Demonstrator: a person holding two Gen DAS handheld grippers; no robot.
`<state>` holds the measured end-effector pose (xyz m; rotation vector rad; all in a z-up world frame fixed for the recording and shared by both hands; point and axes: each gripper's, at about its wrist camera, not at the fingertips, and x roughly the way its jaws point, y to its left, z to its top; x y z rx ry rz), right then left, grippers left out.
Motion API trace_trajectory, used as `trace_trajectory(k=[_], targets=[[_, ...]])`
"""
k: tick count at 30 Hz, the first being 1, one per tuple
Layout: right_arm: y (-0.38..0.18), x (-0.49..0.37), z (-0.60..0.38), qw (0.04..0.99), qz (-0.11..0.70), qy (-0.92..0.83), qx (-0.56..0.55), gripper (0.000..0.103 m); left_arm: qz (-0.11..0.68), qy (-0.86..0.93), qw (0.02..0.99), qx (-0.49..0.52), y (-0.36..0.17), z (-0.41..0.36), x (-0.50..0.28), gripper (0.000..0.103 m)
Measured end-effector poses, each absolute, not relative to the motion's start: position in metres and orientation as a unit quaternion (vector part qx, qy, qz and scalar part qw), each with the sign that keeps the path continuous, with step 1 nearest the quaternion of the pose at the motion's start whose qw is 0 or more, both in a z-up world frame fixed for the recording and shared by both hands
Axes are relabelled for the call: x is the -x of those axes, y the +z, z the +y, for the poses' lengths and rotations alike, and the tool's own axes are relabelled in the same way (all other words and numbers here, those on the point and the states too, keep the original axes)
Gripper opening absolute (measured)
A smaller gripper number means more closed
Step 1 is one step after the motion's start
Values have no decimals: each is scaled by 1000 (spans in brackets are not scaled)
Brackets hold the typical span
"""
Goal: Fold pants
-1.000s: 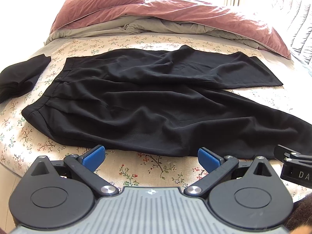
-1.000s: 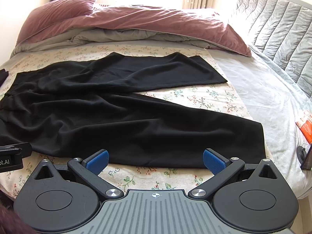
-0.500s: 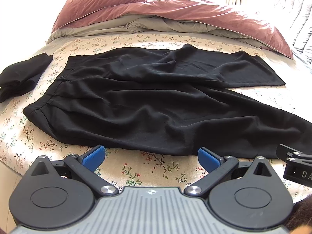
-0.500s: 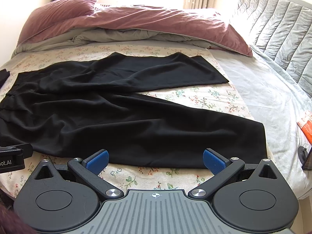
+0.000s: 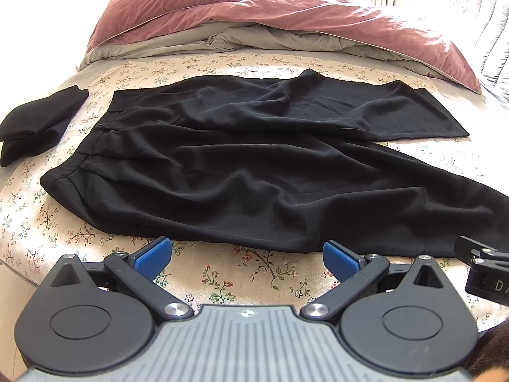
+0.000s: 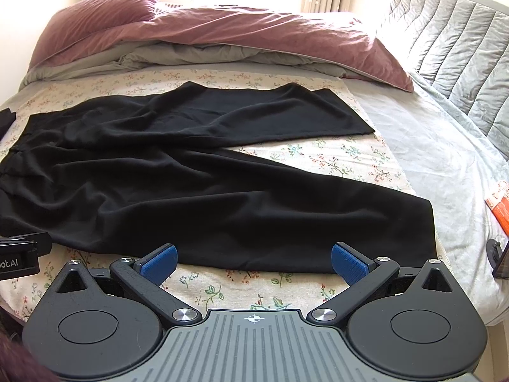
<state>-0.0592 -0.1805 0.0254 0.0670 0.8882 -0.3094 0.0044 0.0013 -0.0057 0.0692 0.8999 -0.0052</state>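
Black pants (image 5: pixel 241 165) lie spread flat on a floral sheet, waistband at the left, both legs splayed toward the right (image 6: pixel 222 187). The far leg ends near the duvet; the near leg's hem lies at the right by the sheet's edge. My left gripper (image 5: pixel 246 258) hovers open just before the near edge of the pants, below the seat. My right gripper (image 6: pixel 253 261) is open too, its blue pads level with the near leg's lower edge. Neither holds cloth. The right gripper's body (image 5: pixel 486 273) shows at the left wrist view's right edge.
A folded black garment (image 5: pixel 35 124) lies left of the waistband. A pink and grey duvet (image 6: pixel 222 38) is piled at the back. A grey quilted cover (image 6: pixel 451 51) rises on the right, with an orange packet (image 6: pixel 501 207) on the grey sheet near the edge.
Both views show the pants a little lower and nearer than a second ago; the left gripper has drifted slightly left and forward. Both grippers stay open.
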Motion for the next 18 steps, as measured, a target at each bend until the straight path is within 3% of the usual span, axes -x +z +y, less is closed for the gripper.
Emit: trace_trajectory(k=[18], targets=[[19, 54, -183, 894, 422, -151, -8, 103, 430, 7, 903, -18, -14, 14, -10, 103]])
